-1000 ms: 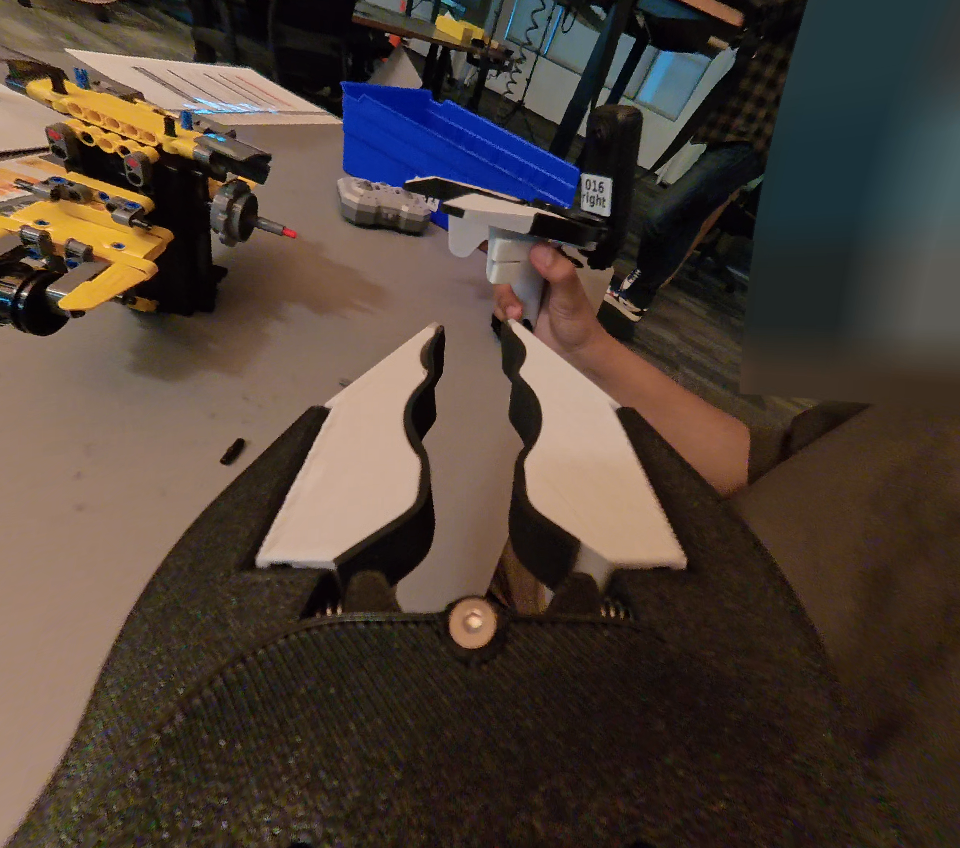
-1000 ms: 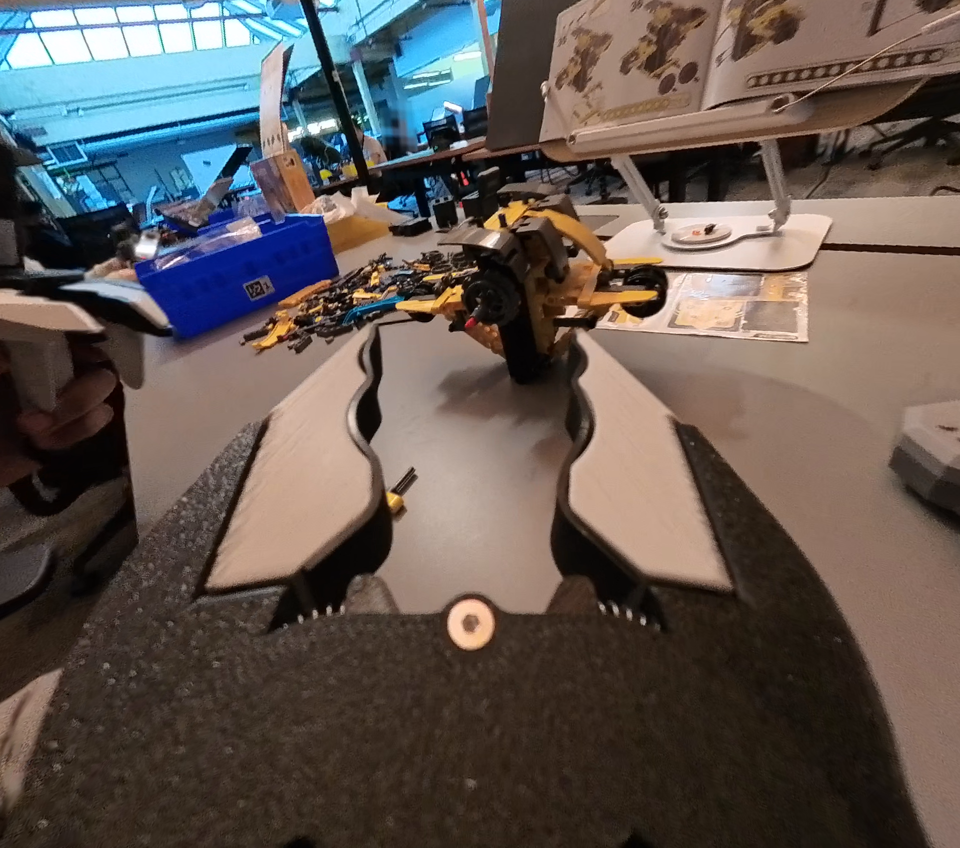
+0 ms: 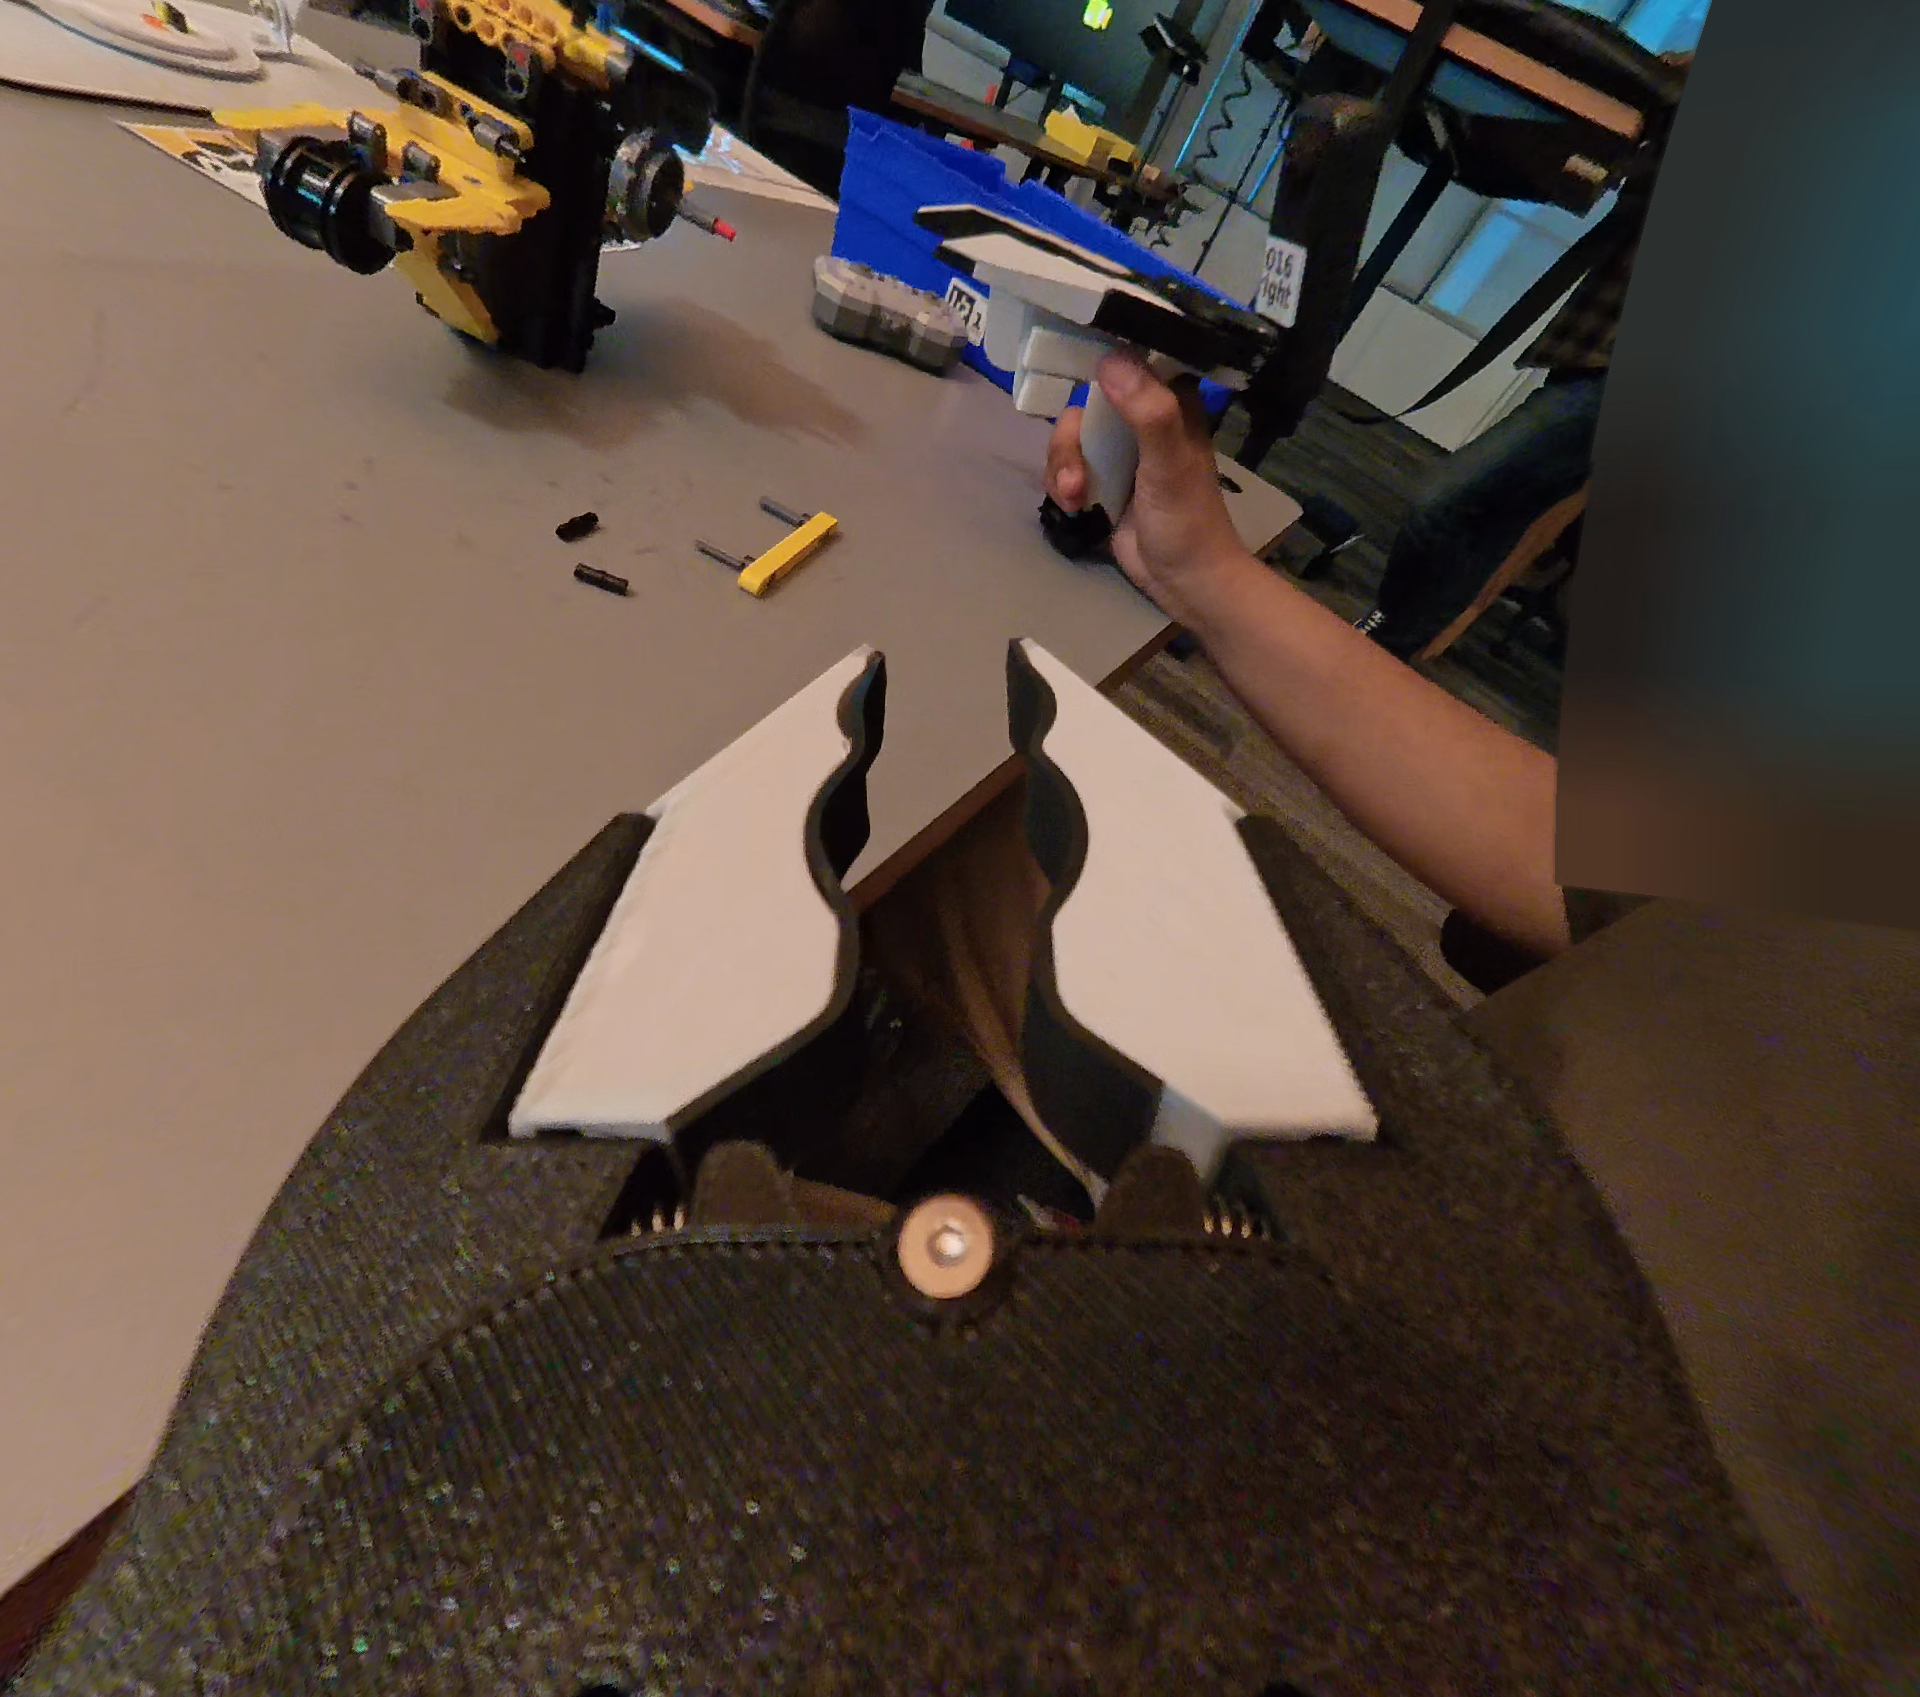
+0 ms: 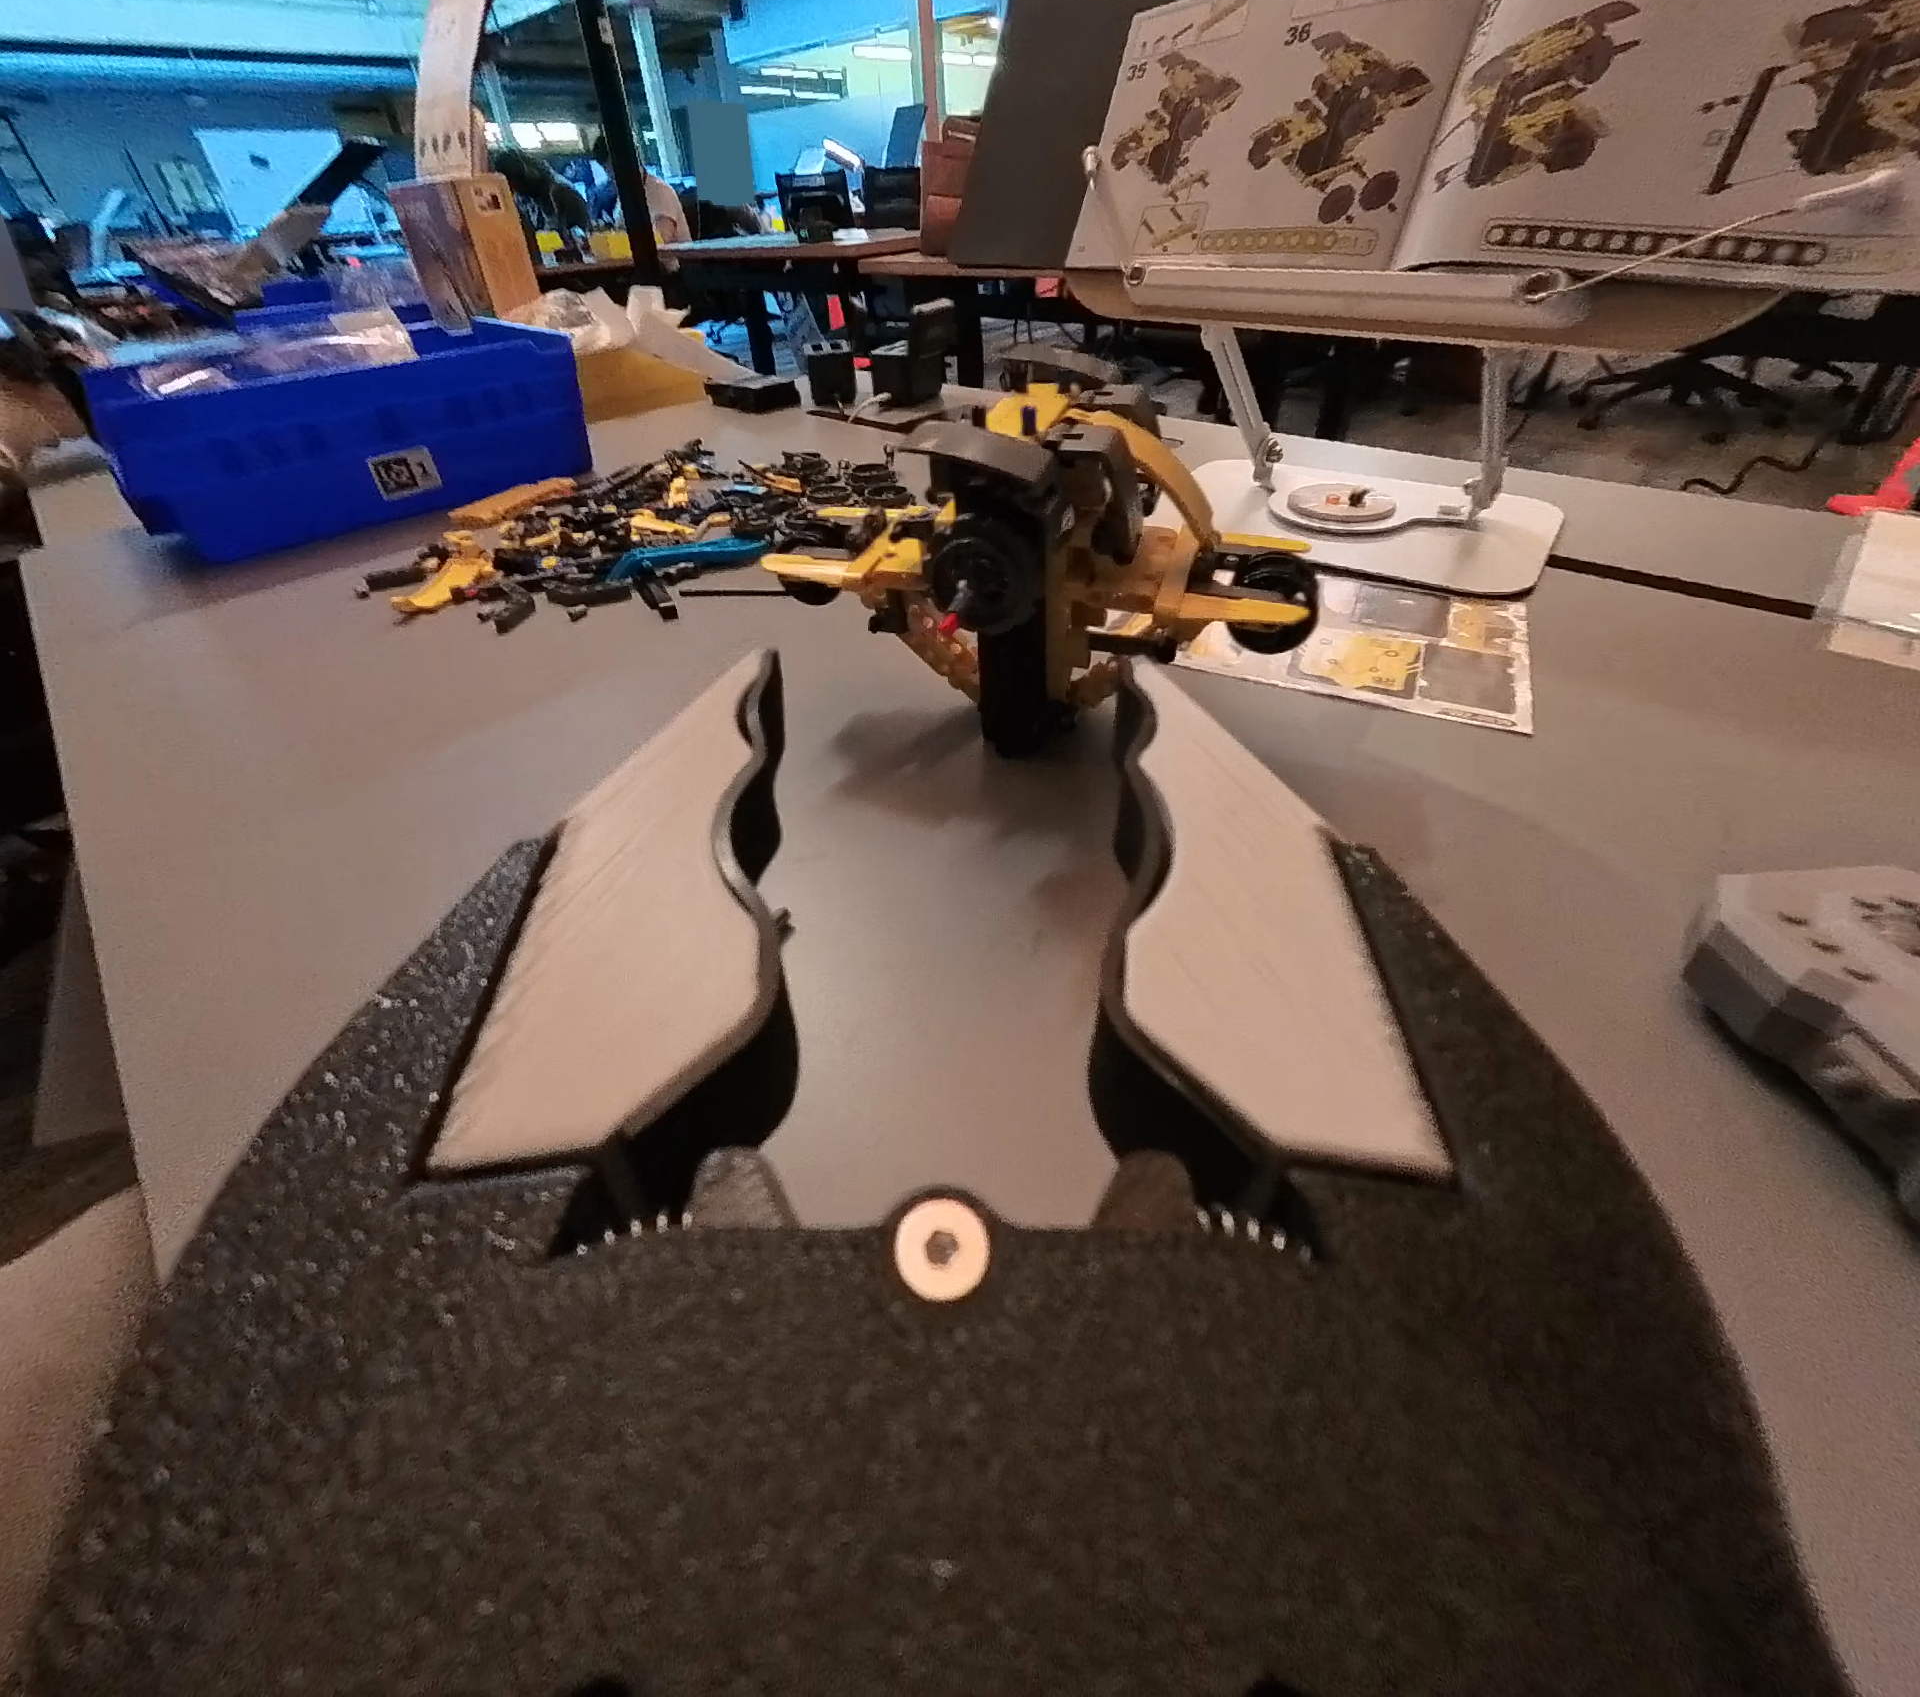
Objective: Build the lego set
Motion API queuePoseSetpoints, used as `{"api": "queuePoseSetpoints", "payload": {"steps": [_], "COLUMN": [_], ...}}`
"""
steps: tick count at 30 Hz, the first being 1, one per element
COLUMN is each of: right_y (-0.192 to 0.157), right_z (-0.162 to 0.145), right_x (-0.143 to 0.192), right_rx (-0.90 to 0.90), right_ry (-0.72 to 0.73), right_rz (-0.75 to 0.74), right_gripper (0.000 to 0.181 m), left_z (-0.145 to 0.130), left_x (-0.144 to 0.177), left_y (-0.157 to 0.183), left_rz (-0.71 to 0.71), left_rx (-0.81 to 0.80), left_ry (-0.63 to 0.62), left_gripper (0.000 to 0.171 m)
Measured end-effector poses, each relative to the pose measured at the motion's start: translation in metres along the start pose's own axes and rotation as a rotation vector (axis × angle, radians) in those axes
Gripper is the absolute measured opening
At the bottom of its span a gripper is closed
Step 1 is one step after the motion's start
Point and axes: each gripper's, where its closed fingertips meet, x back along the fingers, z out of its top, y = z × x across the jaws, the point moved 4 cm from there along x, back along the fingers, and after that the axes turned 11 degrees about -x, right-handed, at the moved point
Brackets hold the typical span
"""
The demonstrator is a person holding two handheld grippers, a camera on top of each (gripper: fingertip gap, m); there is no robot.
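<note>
A yellow and black brick-built model (image 3: pixel 488 193) stands on the grey table (image 3: pixel 260 608). My left gripper (image 3: pixel 945 655) is open with a narrow gap and empty, held over the table's front edge. Ahead of it lie a yellow beam with two grey pins (image 3: pixel 784 551) and two small black pins (image 3: pixel 601 575). My right gripper (image 4: pixel 951 671) is open wide and empty, low over the table, pointing at the model (image 4: pixel 1039 587) just beyond its fingertips. The left wrist view also shows the right gripper (image 3: pixel 1091 297), held by a hand.
A pile of loose yellow and black pieces (image 4: pixel 623 546) lies left of the model, beside a blue bin (image 4: pixel 332 442). An open instruction booklet (image 4: pixel 1455 89) sits on a stand behind it, with a printed sheet (image 4: pixel 1371 660) below. A grey block (image 4: pixel 1829 972) lies at right. The left gripper's tips are roughly 25 centimeters from the right gripper's. It is some 15 centimeters from my right tips to the grey block (image 4: pixel 1829 972). Seen from the left wrist view (image 3: pixel 869 293) as well.
My left gripper has drawn back and risen, so the model looks farther off and the small loose pieces now show. My right gripper has barely moved; the left gripper has left its view.
</note>
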Motion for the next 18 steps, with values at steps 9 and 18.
{"api": "queuePoseSetpoints", "payload": {"steps": [9,18], "right_y": [-0.014,-0.013], "right_z": [-0.003,-0.001], "right_x": [-0.004,-0.002], "right_rx": [0.145,0.117], "right_ry": [0.000,0.014], "right_rz": [-0.011,0.000], "right_gripper": [0.057,0.057], "left_z": [-0.019,0.001], "left_x": [-0.018,-0.042], "left_y": [-0.003,-0.014], "left_rz": [0.003,-0.045], "left_rx": [-0.067,-0.093], "left_ry": [-0.098,-0.122], "left_gripper": [0.022,0.024]}}
